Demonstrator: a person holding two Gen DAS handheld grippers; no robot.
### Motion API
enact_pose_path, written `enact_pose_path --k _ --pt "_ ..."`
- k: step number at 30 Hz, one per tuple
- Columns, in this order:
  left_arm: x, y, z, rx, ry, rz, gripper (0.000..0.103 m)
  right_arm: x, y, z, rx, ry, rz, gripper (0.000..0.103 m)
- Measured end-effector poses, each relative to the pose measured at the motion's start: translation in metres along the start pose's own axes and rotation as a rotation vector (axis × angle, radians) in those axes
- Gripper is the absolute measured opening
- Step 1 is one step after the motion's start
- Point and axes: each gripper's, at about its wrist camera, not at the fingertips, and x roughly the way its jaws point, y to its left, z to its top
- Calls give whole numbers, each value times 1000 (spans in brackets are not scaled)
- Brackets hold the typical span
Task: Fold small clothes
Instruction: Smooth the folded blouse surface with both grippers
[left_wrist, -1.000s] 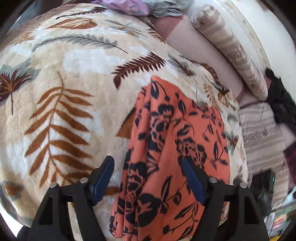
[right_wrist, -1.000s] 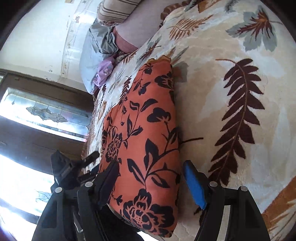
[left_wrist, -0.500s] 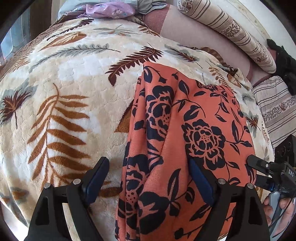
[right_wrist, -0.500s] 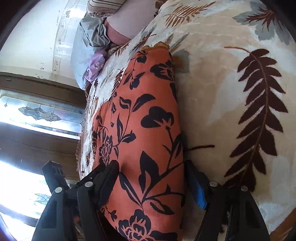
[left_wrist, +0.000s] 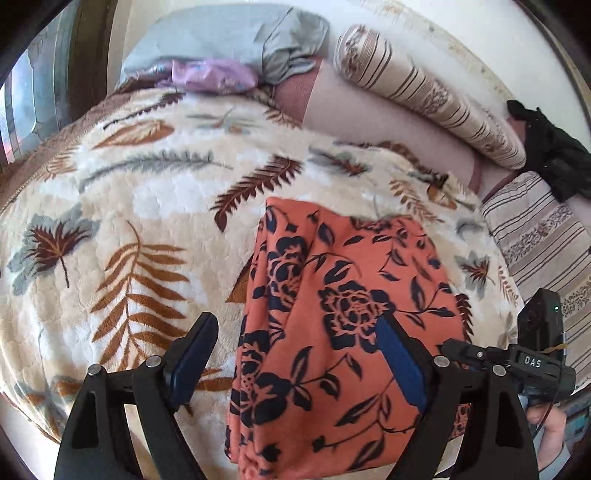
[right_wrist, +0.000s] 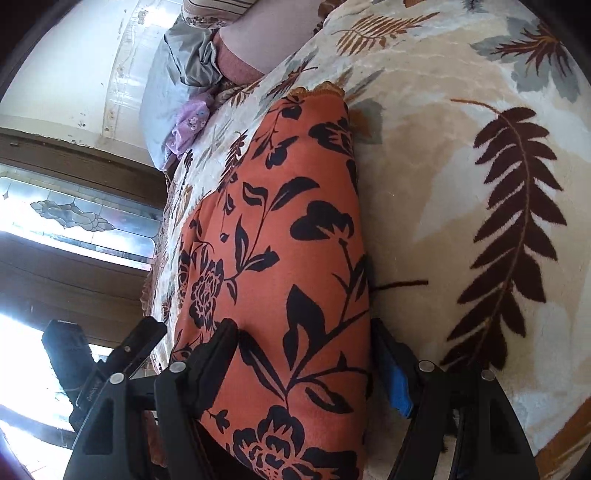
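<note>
An orange garment with a dark floral print (left_wrist: 332, 314) lies folded into a long strip on the leaf-patterned blanket (left_wrist: 129, 206). My left gripper (left_wrist: 295, 350) is open above its near end, one finger left of the cloth and one over it. In the right wrist view the same garment (right_wrist: 280, 258) runs away from me. My right gripper (right_wrist: 306, 354) is open and straddles its near end, fingers on either side. The right gripper also shows in the left wrist view (left_wrist: 517, 362) at the garment's right edge.
A grey pillow (left_wrist: 229, 40) and a purple cloth (left_wrist: 214, 75) lie at the bed's far end. A striped bolster (left_wrist: 424, 92) and a dark garment (left_wrist: 550, 151) sit at the right. A window (right_wrist: 74, 218) is beyond the bed's left side.
The left gripper has pulled back and tilted up, so the garment looks farther and the bed's far end shows. The right gripper has moved closer over the garment's near end.
</note>
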Motion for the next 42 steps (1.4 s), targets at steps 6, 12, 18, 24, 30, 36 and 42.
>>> enact_pose_path --k 6,12,18,24,30,36,42 --pt "-6 -27 -6 106 -30 -1 88 -14 -8 -26 28 10 51 76" --pt "39 -44 -13 203 23 125 88 -9 -14 -38 52 16 109 75" --pt "65 -29 -21 139 117 156 90 -8 31 -49 -270 -6 -170 36" --pt "64 -27 -23 160 100 154 91 -10 -3 -44 -66 22 -7 60" --pt "65 -28 -29 163 62 151 92 -40 -13 -5 -3 -80 66 69" --pt "63 -24 -32 166 35 126 93 -8 -13 58 75 -70 111 70" --pt "63 -19 -34 168 9 108 96 29 -5 72 -14 -19 -39 40"
